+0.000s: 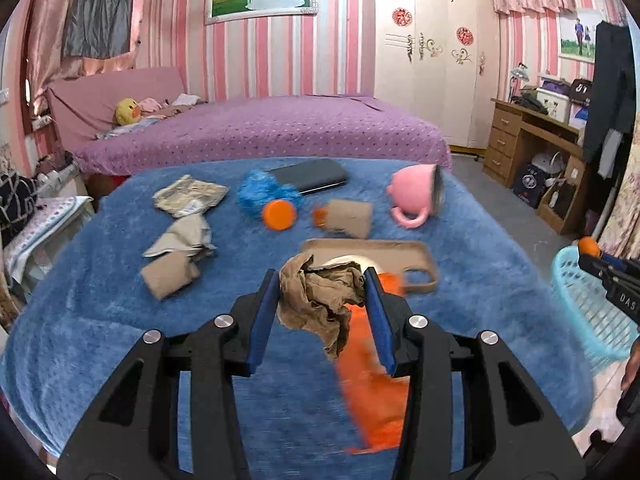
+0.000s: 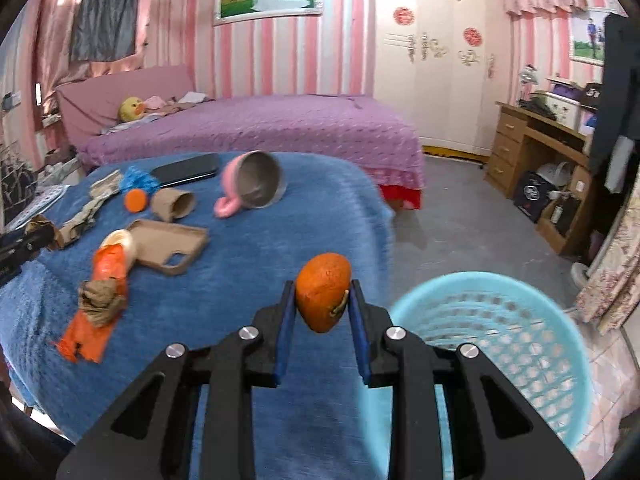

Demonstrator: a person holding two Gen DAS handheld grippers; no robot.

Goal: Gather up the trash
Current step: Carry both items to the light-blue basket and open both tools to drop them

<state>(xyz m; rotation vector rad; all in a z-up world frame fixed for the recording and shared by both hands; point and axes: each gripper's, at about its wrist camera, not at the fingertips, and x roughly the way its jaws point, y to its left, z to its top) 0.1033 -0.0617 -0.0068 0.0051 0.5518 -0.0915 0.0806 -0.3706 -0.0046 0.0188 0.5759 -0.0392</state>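
You get even, soft indoor light in both views — no hard shadows, only a faint sheen on the wardrobe point(image 1: 440, 60). Fisheye bending curves the walls, and black corners vignette each frame. Motion blur smears the orange wrapper point(image 1: 372, 384) and the blue basket point(image 2: 492, 344) — distant furniture looks soft.

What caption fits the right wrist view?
Right gripper holds an orange peel beside the light-blue basket, above the blue blanket.
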